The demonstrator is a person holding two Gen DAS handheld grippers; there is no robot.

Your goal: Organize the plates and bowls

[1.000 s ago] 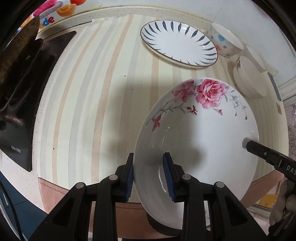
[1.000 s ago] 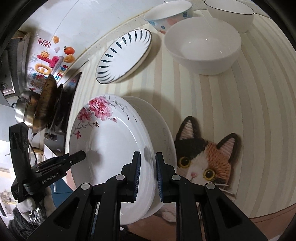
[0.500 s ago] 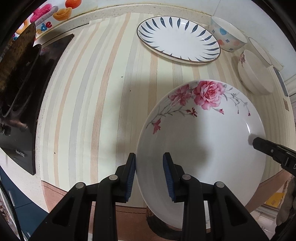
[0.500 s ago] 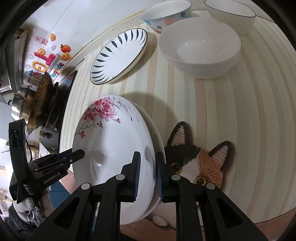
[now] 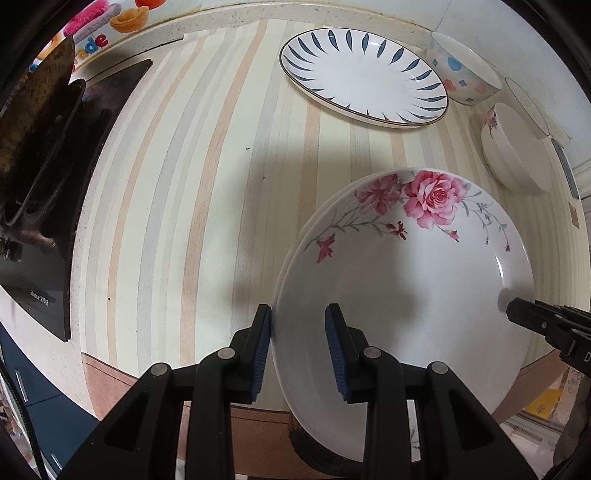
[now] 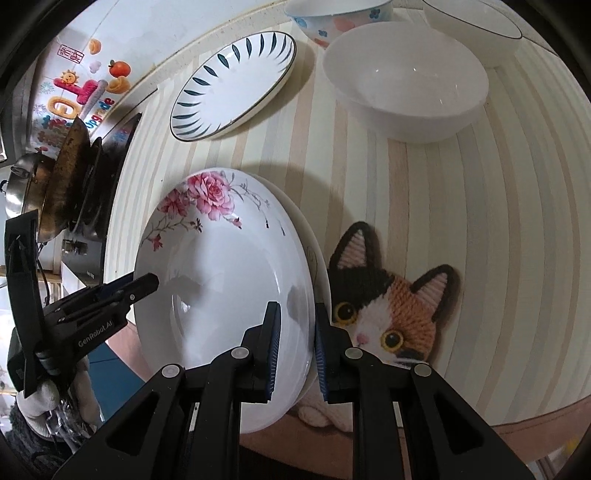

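Note:
A white rose-patterned plate (image 5: pixel 406 288) (image 6: pixel 225 280) lies on a plain white plate whose rim (image 6: pixel 317 258) shows beneath it, over a cat-face mat (image 6: pixel 391 306). My left gripper (image 5: pixel 299 350) straddles the rose plate's left rim, its blue pads a little apart from it. My right gripper (image 6: pixel 295 347) is closed on the right rims of both stacked plates. A blue-leaf plate (image 5: pixel 364 77) (image 6: pixel 236 85) lies at the back.
A dotted bowl (image 5: pixel 461 74), a plain white bowl (image 6: pixel 406 81) and a dark-rimmed bowl (image 6: pixel 476 26) stand at the back right. A black stove with a pan (image 5: pixel 40 155) is on the left. The striped counter's front edge (image 5: pixel 184 384) is close.
The rose plate has come down from a tilt to lie flat on the white plate. The left pads have loosened from its rim.

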